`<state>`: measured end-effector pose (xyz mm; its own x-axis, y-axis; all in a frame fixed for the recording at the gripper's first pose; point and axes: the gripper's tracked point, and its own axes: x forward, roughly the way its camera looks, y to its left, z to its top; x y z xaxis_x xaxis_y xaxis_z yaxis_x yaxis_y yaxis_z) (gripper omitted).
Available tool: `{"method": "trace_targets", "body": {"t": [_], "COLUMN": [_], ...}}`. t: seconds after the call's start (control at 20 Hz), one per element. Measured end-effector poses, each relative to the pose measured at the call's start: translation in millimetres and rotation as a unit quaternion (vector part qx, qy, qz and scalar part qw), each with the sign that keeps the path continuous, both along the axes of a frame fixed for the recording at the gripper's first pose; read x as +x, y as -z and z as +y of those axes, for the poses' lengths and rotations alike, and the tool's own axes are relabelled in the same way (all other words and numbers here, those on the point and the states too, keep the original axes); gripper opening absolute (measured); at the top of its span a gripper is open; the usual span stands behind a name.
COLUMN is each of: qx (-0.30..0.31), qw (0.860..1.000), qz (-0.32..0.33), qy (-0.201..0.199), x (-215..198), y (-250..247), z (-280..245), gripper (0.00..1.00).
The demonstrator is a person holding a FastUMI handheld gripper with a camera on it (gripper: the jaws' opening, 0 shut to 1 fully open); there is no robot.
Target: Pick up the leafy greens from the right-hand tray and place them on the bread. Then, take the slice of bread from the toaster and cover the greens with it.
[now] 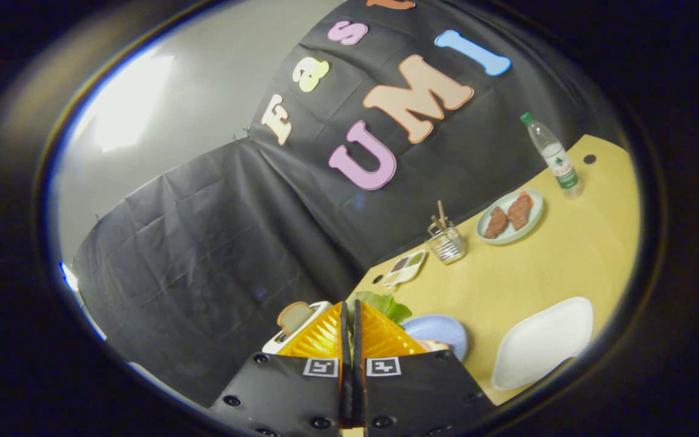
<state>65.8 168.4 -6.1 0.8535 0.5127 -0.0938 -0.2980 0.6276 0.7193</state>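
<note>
The gripper [350,315] has its two fingers pressed together with nothing between them. Just past the tips are the leafy greens [386,305], lying over the edge of a pale blue plate [440,332]. To the left of the fingers is a white toaster [289,337] with a slice of bread [293,317] sticking up out of it. An empty white tray [542,343] sits on the yellow table [525,273] to the right. Farther away are a small snack box [406,267], a wire basket [447,241], a plate with meat [510,216] and a water bottle [552,153]
</note>
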Motion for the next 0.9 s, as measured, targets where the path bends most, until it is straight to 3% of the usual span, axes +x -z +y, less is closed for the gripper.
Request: {"method": "trace_targets", "body": {"t": [0.3,0.55,0.9], "qx": [0.033,-0.053,-0.165], "qw": [0.999,0.994,0.979], "qz": [0.037,0.093,0.105], "qy": [-0.014,0.019,0.056], "x": [30,40,38], "y": [50,121,150], "z": [66,57,21], "gripper": [0.03,0.03,0.03]}}
